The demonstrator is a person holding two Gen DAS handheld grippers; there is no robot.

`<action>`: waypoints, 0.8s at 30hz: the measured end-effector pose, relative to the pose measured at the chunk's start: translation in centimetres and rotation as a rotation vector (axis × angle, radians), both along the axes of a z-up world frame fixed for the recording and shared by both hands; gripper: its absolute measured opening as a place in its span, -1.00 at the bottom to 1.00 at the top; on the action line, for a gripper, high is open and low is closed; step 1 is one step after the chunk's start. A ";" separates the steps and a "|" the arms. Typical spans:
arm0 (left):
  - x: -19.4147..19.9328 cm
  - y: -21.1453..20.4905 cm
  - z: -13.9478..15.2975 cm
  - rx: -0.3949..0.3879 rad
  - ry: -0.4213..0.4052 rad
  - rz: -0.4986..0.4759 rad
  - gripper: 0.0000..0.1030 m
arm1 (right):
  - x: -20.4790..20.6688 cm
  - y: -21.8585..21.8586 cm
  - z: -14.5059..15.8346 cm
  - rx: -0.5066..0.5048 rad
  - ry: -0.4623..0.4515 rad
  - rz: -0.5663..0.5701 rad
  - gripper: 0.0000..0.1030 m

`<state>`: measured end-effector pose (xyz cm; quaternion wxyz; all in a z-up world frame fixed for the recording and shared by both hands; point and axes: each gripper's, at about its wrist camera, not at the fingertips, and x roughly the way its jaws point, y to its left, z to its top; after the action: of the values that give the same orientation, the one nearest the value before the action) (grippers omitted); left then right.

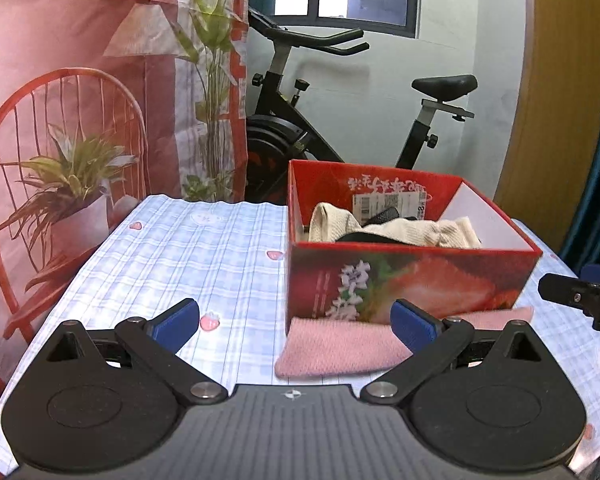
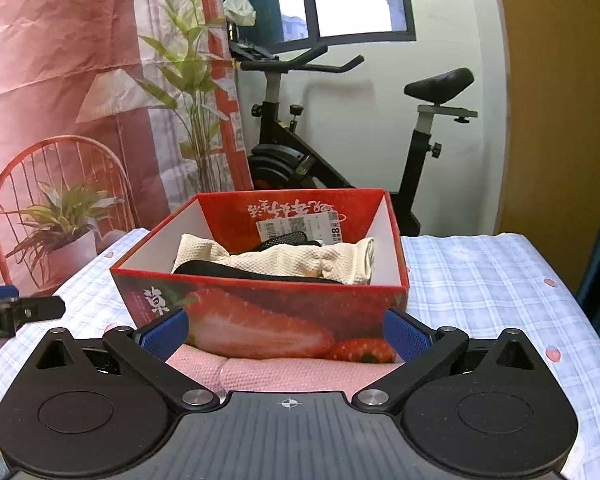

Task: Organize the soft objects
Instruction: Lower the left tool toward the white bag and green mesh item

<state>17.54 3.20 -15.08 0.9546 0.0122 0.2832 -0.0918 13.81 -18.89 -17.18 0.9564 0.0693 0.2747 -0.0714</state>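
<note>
Box [image 2: 260, 320] holds cream cloth [image 2: 292, 260] and black item [image 2: 236, 270]

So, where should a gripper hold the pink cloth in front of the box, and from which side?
Probably grip the near edge of the pink cloth, coming from the near side, low over the tablecloth. It lies flat, and its far edge lies against the red box, so that side is blocked. The right gripper is open and already faces it squarely; the left gripper is also open.

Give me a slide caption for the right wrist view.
Open right gripper faces a pink cloth lying against the strawberry box holding cream cloths.
</note>
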 end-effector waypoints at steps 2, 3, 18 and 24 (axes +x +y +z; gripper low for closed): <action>-0.8 -0.1 -0.3 -0.006 0.003 0.002 0.99 | -0.9 0.4 -0.3 -0.038 -0.005 -0.012 0.99; -1.1 -0.1 -0.4 -0.015 0.009 0.000 0.99 | -1.4 0.6 -0.4 -0.058 -0.005 -0.016 0.99; -4.0 -1.3 -4.4 -0.042 0.097 -0.036 0.97 | -6.1 0.7 -4.9 -0.072 0.056 -0.032 0.99; -3.6 -1.3 -5.4 -0.032 0.132 -0.031 0.95 | -5.8 0.7 -7.0 -0.046 0.112 -0.017 0.99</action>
<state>13.90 1.91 -20.49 0.9324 -0.0047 0.3436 -0.1117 8.03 -18.17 -24.13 0.9403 0.0455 0.3252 -0.0898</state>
